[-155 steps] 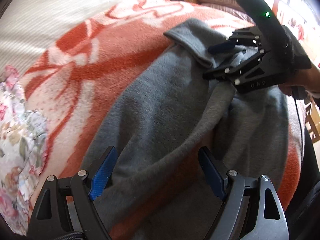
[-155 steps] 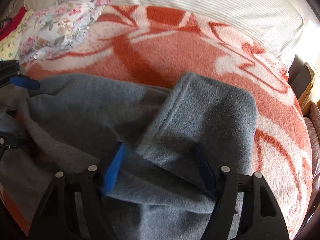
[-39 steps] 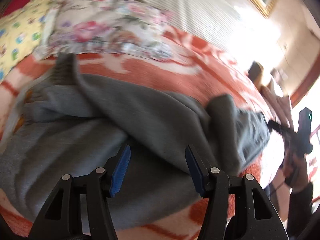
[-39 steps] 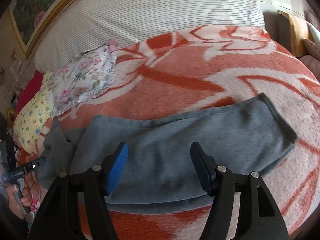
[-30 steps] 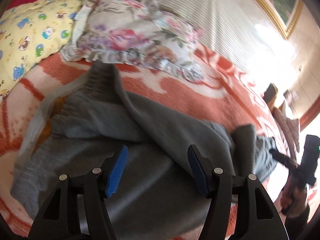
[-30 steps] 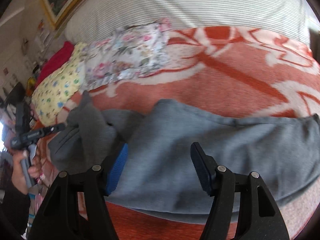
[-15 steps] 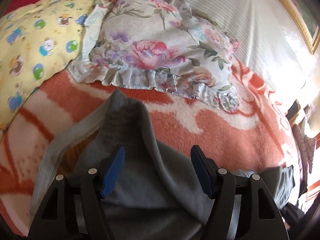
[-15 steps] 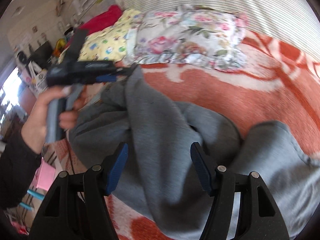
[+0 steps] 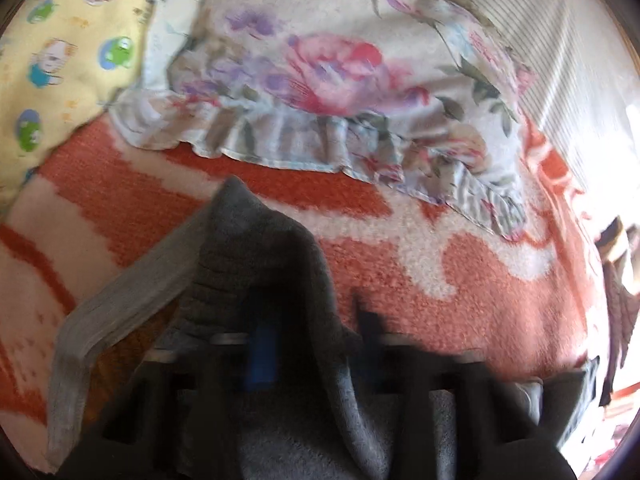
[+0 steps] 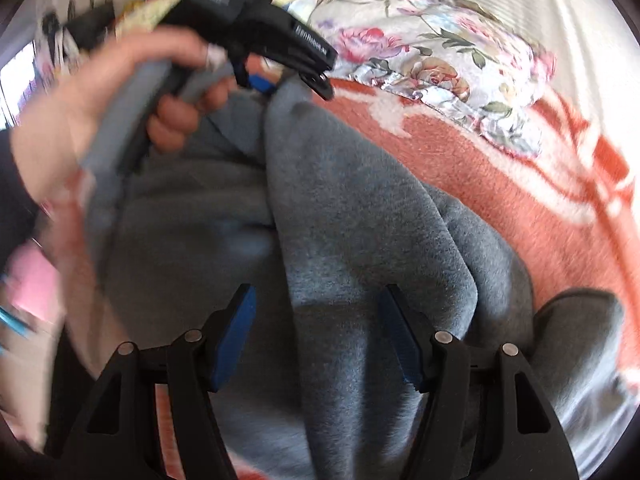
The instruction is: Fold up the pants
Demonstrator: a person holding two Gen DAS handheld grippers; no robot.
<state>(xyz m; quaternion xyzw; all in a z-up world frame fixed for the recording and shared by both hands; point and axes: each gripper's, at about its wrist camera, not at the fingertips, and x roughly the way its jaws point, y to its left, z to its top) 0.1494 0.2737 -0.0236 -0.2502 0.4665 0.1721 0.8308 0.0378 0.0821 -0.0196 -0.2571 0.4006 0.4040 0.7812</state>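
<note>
Grey fleece pants (image 10: 360,220) lie bunched on an orange and white blanket (image 10: 500,184). In the left wrist view the waistband end (image 9: 256,264) rises in a peak between the fingers of my left gripper (image 9: 316,356), which are blurred and closing on that fold. In the right wrist view the left gripper (image 10: 280,76) is at the top left, held in a hand, with the waistband peak at its fingertips. My right gripper (image 10: 316,332) is open and empty just above the middle of the pants, its blue pads apart.
A floral pillow (image 9: 328,80) and a yellow cartoon-print pillow (image 9: 60,56) lie just beyond the waistband. A striped white sheet (image 10: 500,4) covers the far side of the bed. The bed's edge and room clutter (image 10: 36,80) are at the left.
My left gripper has moved onto the waistband peak and its fingers have come closer together. My right gripper has swung left along the pants toward the waistband, staying open.
</note>
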